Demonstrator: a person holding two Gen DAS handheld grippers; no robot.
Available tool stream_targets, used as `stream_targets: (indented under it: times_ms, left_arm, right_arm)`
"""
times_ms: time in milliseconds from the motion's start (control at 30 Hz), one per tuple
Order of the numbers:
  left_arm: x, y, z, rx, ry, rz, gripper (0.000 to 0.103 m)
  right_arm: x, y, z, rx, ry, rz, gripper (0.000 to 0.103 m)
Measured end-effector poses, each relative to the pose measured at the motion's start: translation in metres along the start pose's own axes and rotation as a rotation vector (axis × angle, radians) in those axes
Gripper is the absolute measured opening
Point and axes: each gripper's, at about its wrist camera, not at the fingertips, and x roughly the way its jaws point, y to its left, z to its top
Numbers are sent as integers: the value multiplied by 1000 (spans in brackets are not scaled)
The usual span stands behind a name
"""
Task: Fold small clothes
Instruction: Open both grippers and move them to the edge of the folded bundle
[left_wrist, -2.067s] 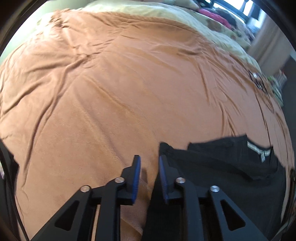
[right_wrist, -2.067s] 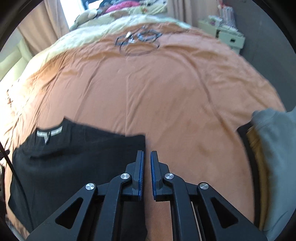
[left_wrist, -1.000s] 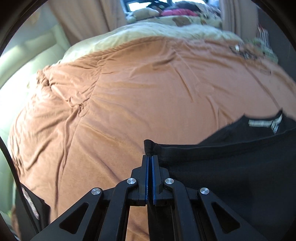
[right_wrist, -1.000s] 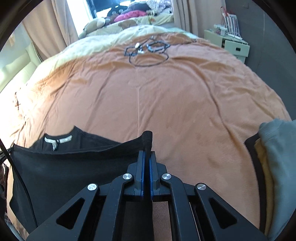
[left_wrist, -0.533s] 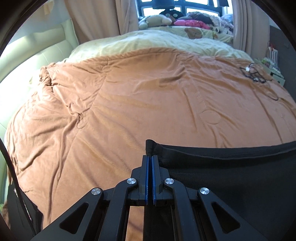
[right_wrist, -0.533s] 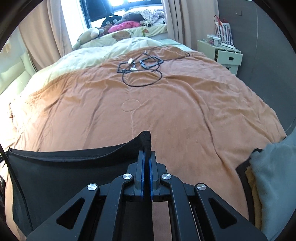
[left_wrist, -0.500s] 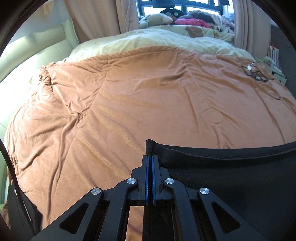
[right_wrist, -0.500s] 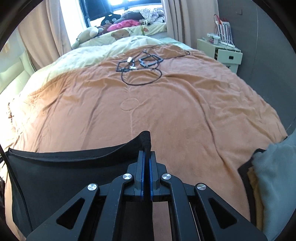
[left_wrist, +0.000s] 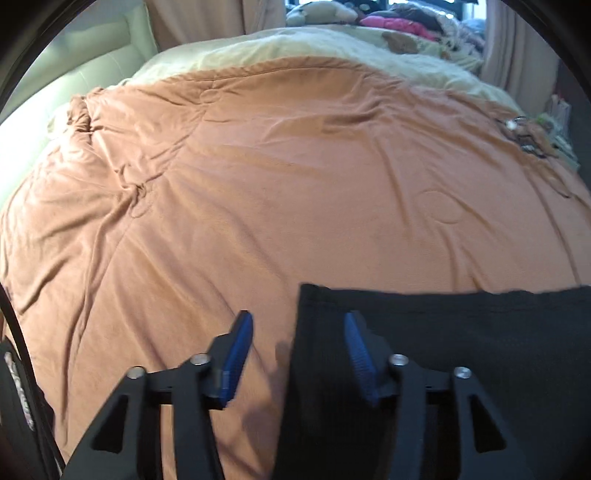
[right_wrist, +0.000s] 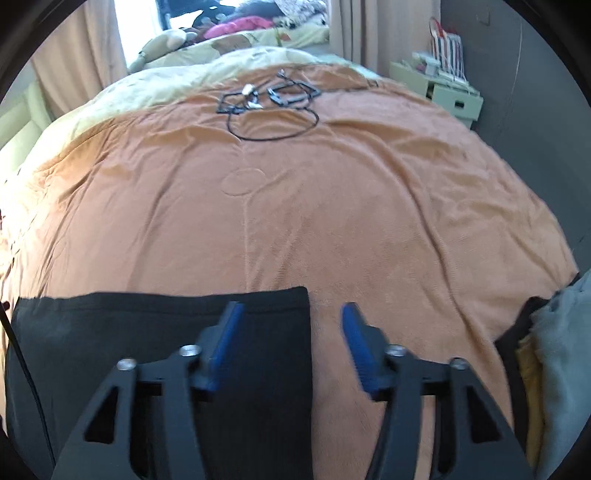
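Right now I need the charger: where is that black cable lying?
The black cable lies coiled at the far end of the orange blanket in the right wrist view, near the cream bedding.

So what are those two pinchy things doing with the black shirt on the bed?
A person is folding a black garment on the orange blanket, using a gripper in each hand. The left gripper and right gripper have just been opening, one at each top corner. The cloth lies flat between the blue pads, and neither is pinching it now. A pile of other clothes waits at the right edge.
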Motion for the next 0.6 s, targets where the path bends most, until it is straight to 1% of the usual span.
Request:
stream_targets:
  times_ms: [67,167,267,400,600]
  left_arm:
    - [-9,-1,-9,11,14,-15,56]
    - [-26,3,-32,12,47,-53,56]
    - [-36,4,-52,12,79,-80,56]
    - [-50,13,-76,8,111,-102,56]
    - [-70,30,-115,-18,146,-117,56]
  right_arm:
    - [-12,2,-10,-12,16,32,55]
    - [-31,5,-27,-51,13,46,55]
    - [-47,5,-47,-79,45,50,55]
    - [-64,-3,-67,-69,86,50,55]
    - [-97,-13,-96,-41,120,63,55]
